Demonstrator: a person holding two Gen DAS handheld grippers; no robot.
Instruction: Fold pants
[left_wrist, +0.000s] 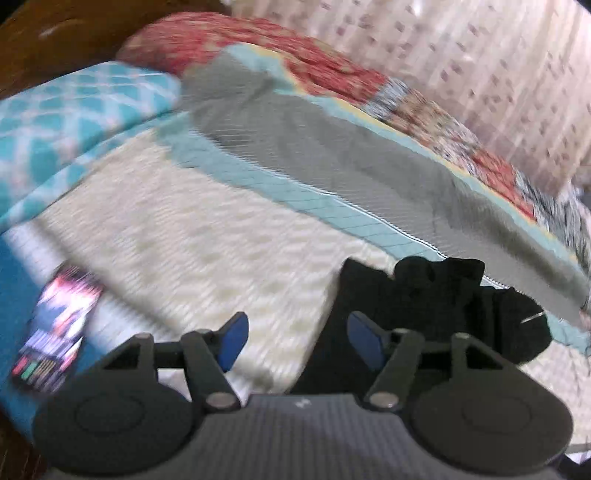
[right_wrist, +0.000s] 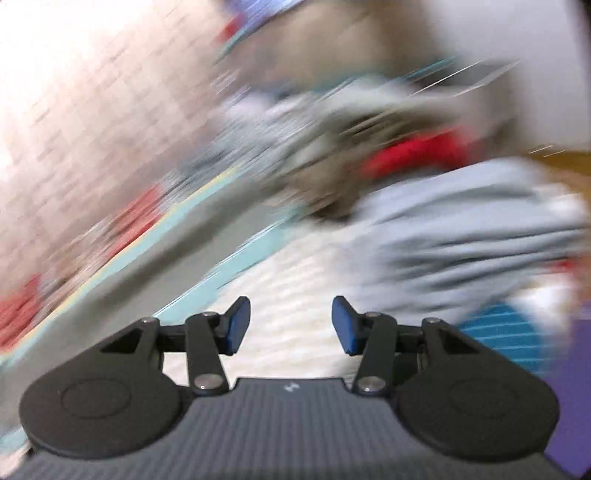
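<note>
- The left gripper (left_wrist: 297, 341) hovers over a cream textured bedspread (left_wrist: 192, 236), its blue-padded jaws spread apart with nothing between them.
- A grey garment, apparently the pants (left_wrist: 332, 147), lies stretched flat across the far side of the bed, along a teal quilted border (left_wrist: 343, 216), well beyond the left gripper's tips.
- A black device (left_wrist: 439, 306) juts in just past the left gripper's right finger; what it is cannot be told.
- A teal lattice-print pillow (left_wrist: 70, 114) sits at the left, with a red patterned quilt (left_wrist: 258, 48) behind the grey cloth and a pale curtain (left_wrist: 480, 66) beyond that.
- A colourful flat packet (left_wrist: 55, 328) rests at the bed's near left edge.
- The right gripper (right_wrist: 290, 325) is likewise spread wide and holds nothing.
- The right wrist view is heavily blurred: a crumpled pale blue-grey cloth (right_wrist: 461, 229) lies ahead to the right, a red blur (right_wrist: 413, 151) behind it.
</note>
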